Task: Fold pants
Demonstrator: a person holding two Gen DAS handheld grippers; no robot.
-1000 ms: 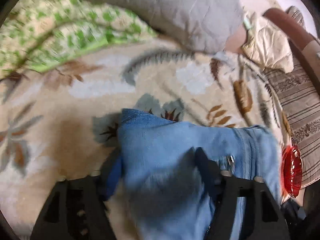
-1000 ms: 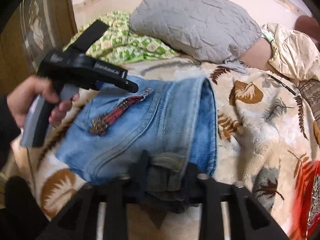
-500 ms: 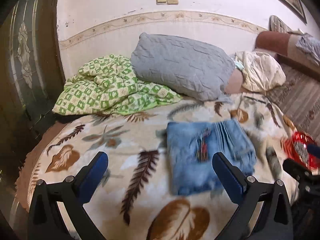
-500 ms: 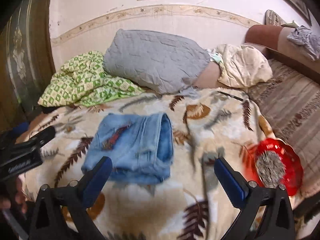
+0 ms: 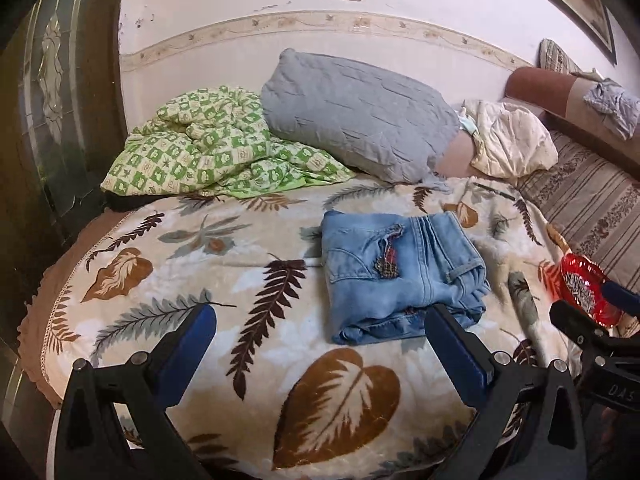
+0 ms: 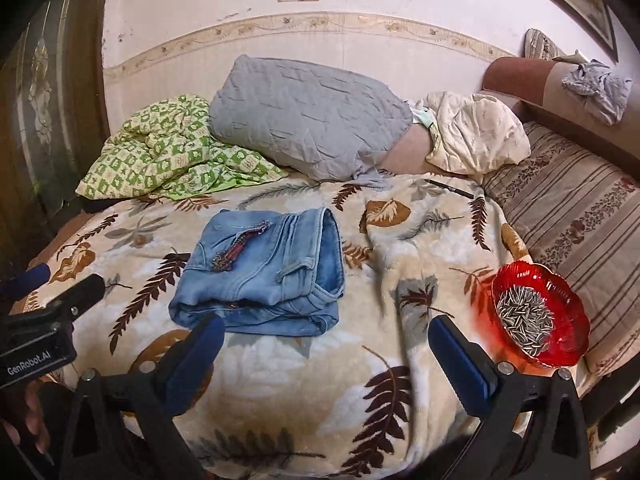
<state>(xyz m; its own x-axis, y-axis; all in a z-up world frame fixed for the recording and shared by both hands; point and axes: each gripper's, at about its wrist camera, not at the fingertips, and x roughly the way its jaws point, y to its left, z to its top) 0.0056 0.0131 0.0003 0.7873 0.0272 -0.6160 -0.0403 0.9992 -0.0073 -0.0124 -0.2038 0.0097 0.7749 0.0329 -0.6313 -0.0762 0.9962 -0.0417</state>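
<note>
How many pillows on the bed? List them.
2: grey pillow at the wall, over the green quilt; cream pillow right of it. More may be hidden.

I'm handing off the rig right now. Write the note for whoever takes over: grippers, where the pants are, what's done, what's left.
Left gripper: open, empty, above the leaf-print blanket, short of the jeans.
Right gripper: open, empty, near the bed's front edge.
Jeans: folded into a compact bundle, lying mid-bed, touching neither gripper.
Red bowl of seeds: to the right of the jeans, apart from them.
Done: the fold looks finished.
Left: probably nothing; maybe square up the loose bottom edge.
</note>
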